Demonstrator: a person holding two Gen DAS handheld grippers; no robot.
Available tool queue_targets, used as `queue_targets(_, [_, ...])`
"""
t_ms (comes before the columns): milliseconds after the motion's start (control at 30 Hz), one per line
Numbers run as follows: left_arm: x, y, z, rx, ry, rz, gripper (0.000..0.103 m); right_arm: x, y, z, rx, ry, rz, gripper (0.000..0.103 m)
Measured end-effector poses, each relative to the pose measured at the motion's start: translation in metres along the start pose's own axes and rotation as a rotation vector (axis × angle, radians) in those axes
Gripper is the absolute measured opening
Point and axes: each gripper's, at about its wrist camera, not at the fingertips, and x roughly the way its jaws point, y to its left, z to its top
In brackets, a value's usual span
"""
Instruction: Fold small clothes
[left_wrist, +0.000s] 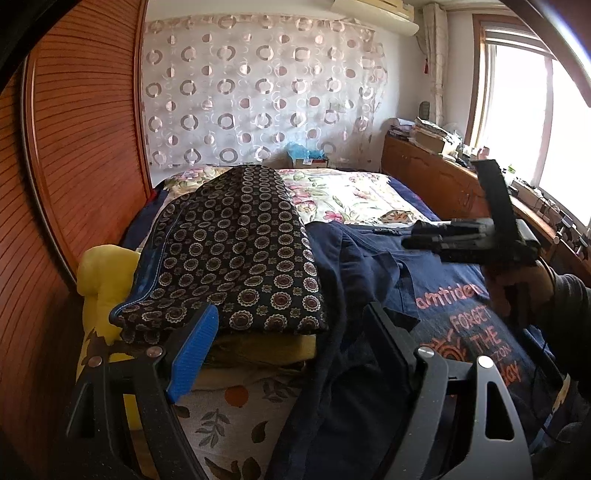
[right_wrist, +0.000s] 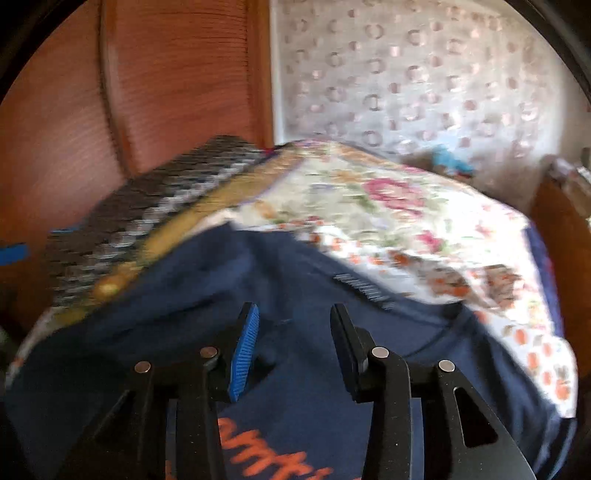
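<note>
Black claw (right_wrist: 293, 317), blue ribbed pad (right_wrist: 243, 354)

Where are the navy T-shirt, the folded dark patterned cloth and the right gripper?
navy T-shirt (right_wrist: 295, 258): right wrist view, plain fabric above the print.
folded dark patterned cloth (left_wrist: 236, 251): left wrist view, top face.
right gripper (right_wrist: 293, 347): right wrist view, gap between its fingertips.

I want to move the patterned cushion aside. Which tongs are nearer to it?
Left. The left tongs sit open right at the near edge of the patterned cushion; the right tongs hover open over the navy shirt, off to the cushion's side.
</note>
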Motion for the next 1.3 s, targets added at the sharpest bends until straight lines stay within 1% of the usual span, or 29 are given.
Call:
queue_targets(67, [0.0,0.0,0.001,-0.005,-0.001,-0.001,0.081,0.001,0.012,-0.009,-0.013,0.034,0.089,0.042])
queue_targets(167, [-0.001,-0.001,0.0,-0.007,-0.004,-0.001,0.081,0.011,0.033,-0.023,-0.032,0.091,0.169,0.042])
queue_targets(233, [-0.002,-0.002,-0.001,-0.007,-0.003,-0.004,0.081,0.018,0.04,-0.029,-0.046,0.114,0.198,0.042])
queue_targets(300, [-0.002,-0.002,-0.002,-0.009,0.001,-0.005,0.081,0.026,0.046,-0.034,-0.067,0.142,0.198,0.042])
queue_targets(333, [-0.002,-0.002,-0.003,-0.011,0.002,-0.007,0.081,0.03,0.048,-0.036,-0.052,0.14,0.194,0.042])
queue_targets(367, [-0.002,-0.002,-0.003,-0.013,0.004,-0.008,0.081,0.034,0.051,-0.039,-0.061,0.156,0.195,0.039])
queue_targets(400, [-0.003,-0.002,-0.004,-0.015,0.005,-0.01,0.081,0.034,0.055,-0.041,-0.084,0.148,0.177,0.033])
queue_targets(433, [-0.003,-0.003,-0.005,-0.016,0.006,-0.012,0.081,0.031,0.061,-0.041,-0.104,0.152,0.18,0.008])
queue_targets(467, [-0.004,-0.003,-0.006,-0.016,0.008,-0.013,0.081,0.03,0.064,-0.044,-0.12,0.15,0.188,0.003])
queue_targets(533, [-0.004,-0.006,-0.007,-0.014,0.01,-0.014,0.081,0.018,0.069,-0.046,-0.137,0.115,0.189,0.003])
queue_targets(667, [-0.006,-0.012,-0.007,-0.002,0.009,-0.022,0.081,-0.037,0.056,-0.062,-0.084,0.044,0.2,0.002])
queue_targets(767, [-0.003,-0.016,-0.006,0.008,0.012,-0.027,0.081,-0.058,0.053,-0.077,-0.049,0.039,0.193,0.003])
queue_targets(867, [0.003,-0.02,0.001,0.027,0.014,-0.032,0.081,-0.067,0.051,-0.089,-0.001,0.059,0.23,0.003])
queue_targets(933, [0.007,-0.025,0.005,0.035,0.017,-0.035,0.081,-0.074,0.046,-0.091,0.01,0.047,0.208,0.003])
queue_targets(967, [0.01,-0.026,0.008,0.039,0.021,-0.038,0.081,-0.077,0.042,-0.093,0.014,0.041,0.199,0.003])
queue_targets(1000, [0.013,-0.029,0.011,0.045,0.026,-0.04,0.081,-0.078,0.039,-0.093,0.021,0.034,0.188,0.009])
queue_targets(1033, [0.017,-0.031,0.015,0.053,0.029,-0.038,0.081,-0.078,0.036,-0.092,0.026,0.028,0.166,0.018])
queue_targets(1100, [0.025,-0.037,0.023,0.073,0.03,-0.038,0.081,-0.091,0.029,-0.086,0.033,0.018,0.136,0.031])
queue_targets(1167, [0.032,-0.042,0.032,0.085,0.037,-0.047,0.081,-0.095,0.023,-0.085,0.034,0.011,0.092,0.037])
queue_targets(1200, [0.038,-0.046,0.037,0.091,0.044,-0.054,0.081,-0.102,0.008,-0.082,0.038,0.012,0.063,0.044])
queue_targets(1233, [0.044,-0.05,0.043,0.097,0.054,-0.06,0.076,-0.108,0.004,-0.083,0.043,0.01,0.041,0.048])
queue_targets(1267, [0.05,-0.054,0.048,0.108,0.062,-0.066,0.072,-0.114,-0.004,-0.086,0.052,0.006,0.021,0.049])
queue_targets(1300, [0.057,-0.06,0.054,0.125,0.07,-0.073,0.07,-0.117,-0.013,-0.089,0.062,0.006,-0.004,0.051])
